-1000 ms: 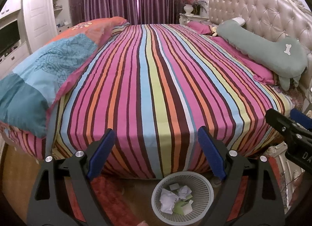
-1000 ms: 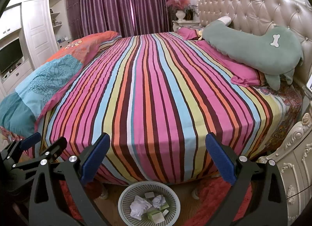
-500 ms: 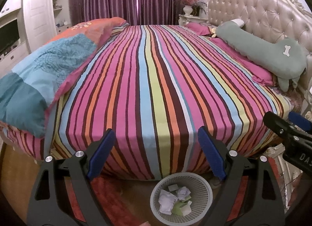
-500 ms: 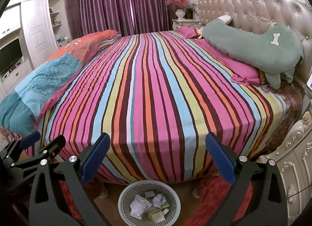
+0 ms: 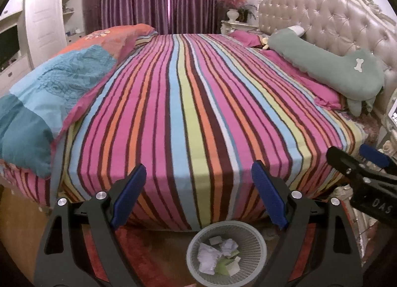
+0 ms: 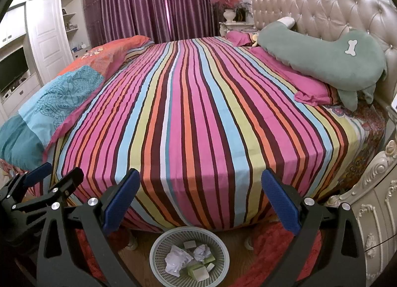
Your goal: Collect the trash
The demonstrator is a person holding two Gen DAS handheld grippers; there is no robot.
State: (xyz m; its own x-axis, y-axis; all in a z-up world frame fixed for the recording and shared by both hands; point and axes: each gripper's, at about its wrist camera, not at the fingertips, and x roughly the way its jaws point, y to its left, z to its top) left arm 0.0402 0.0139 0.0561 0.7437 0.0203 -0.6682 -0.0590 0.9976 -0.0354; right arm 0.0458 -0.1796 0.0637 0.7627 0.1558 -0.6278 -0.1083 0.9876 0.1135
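Below spread tongs (image 5: 196, 196), upright round basket (image 5: 258, 247).

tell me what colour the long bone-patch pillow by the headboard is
Sage green pillow, with a white bone patch; clearest in the right wrist view.

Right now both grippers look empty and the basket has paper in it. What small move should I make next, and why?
Probably pan both grippers slowly along the floor beside the bed. The left gripper and right gripper are open and empty, the basket already holds crumpled paper, and the striped sheet shows no trash, so any remaining piece would lie outside these views.
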